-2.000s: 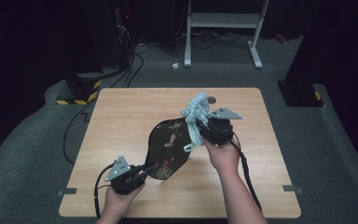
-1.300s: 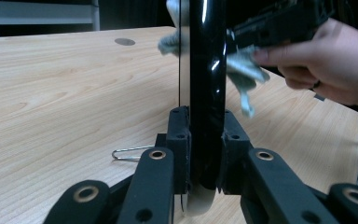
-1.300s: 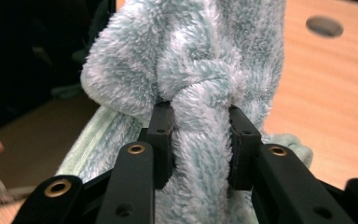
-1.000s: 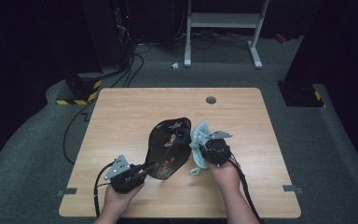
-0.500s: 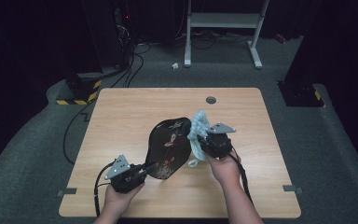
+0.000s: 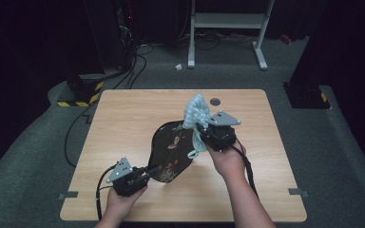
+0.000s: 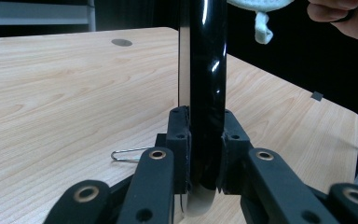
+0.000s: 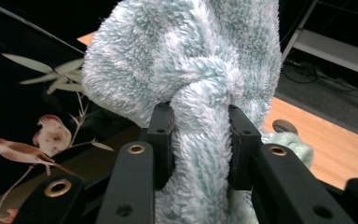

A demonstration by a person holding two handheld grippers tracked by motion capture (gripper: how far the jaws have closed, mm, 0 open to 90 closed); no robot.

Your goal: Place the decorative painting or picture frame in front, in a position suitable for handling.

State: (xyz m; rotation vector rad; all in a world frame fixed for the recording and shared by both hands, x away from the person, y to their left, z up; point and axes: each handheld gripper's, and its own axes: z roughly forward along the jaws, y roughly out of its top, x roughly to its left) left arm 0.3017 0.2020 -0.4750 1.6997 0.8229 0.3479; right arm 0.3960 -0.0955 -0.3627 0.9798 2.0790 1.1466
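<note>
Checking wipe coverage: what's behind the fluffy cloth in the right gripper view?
Behind the fluffy cloth, the black lacquered tray shows its painted birds and leaves at left, and the wooden table at right. The tray's part directly behind the cloth is covered.

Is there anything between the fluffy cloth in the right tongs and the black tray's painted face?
Nothing visible. The right tongs grip the pale teal fluffy cloth right at the black lacquer tray, which the left tongs clamp by its rim. The painted face looks bare.

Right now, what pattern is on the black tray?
Birds on leafy twigs on the tray, clearest in right gripper view.
</note>
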